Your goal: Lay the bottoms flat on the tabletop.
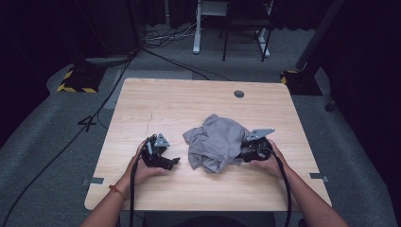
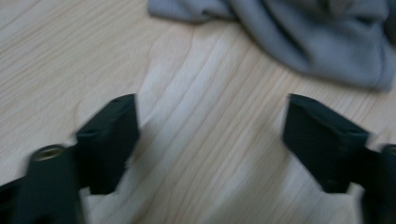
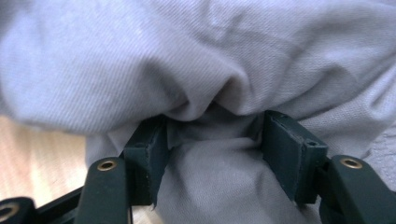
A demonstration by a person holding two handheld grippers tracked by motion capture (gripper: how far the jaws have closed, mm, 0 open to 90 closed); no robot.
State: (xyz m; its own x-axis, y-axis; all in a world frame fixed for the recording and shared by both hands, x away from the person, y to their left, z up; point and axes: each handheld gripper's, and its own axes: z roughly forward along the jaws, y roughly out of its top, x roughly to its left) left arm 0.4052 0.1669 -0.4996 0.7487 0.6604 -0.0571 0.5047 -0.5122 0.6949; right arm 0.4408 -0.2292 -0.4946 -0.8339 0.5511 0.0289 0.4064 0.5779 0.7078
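Crumpled grey cloth (image 1: 216,142), soft and finely woven, heaps at centre frame on pale woodgrain table (image 1: 189,101); right gripper (image 3: 212,140) bites into its folds, left gripper (image 2: 212,135) gapes empty.

Cloth (image 1: 215,142): plain pale grey, no pattern; reads bluish-grey in the right gripper view, with a fine diagonal weave.
Table (image 1: 189,101): light wood top, pale beige with darker grain streaks; one small dark round hole near the far edge.
Left gripper (image 1: 174,161): black, with a grey three-cornered plate; brass-coloured screw inserts.
Right gripper (image 1: 242,152): black, grey plate, black cable.
Wristband (image 1: 116,191): orange-red.
Floor (image 1: 56,156): dark grey carpet.
Stand bases (image 1: 75,80): black with yellow-and-black hazard stripes.
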